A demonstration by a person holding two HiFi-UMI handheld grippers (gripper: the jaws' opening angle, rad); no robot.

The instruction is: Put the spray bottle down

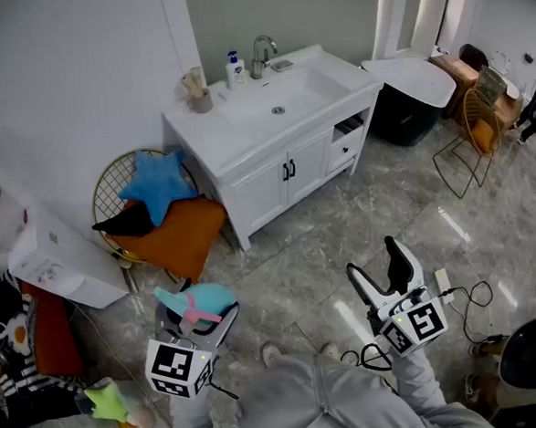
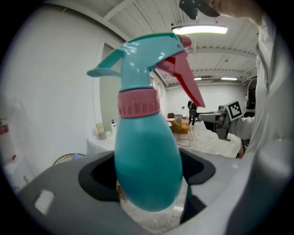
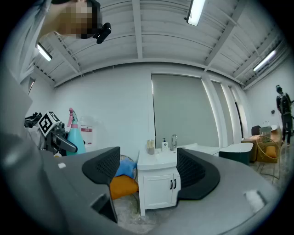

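Teal with a pink collar, the spray bottle [image 2: 146,160] sits clamped upright in the left tongs [image 1: 199,316], held in the air above the floor [image 1: 299,261], so the putting down is all still to do. The right tongs [image 3: 147,161] stand apart and empty. Where the bottle should land is not clear from these views.

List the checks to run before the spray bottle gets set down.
1. Grip secure: ok, left gripper is shut on the spray bottle body.
2. Bottle upright: ok, nozzle points up.
3. Right gripper free: ok, jaws apart, nothing between them.
4. Bare landing spot: ok, the near part of the vanity counter is bare.
5. Counter within reach: cannot tell; it stands ahead, with floor between it and the grippers.
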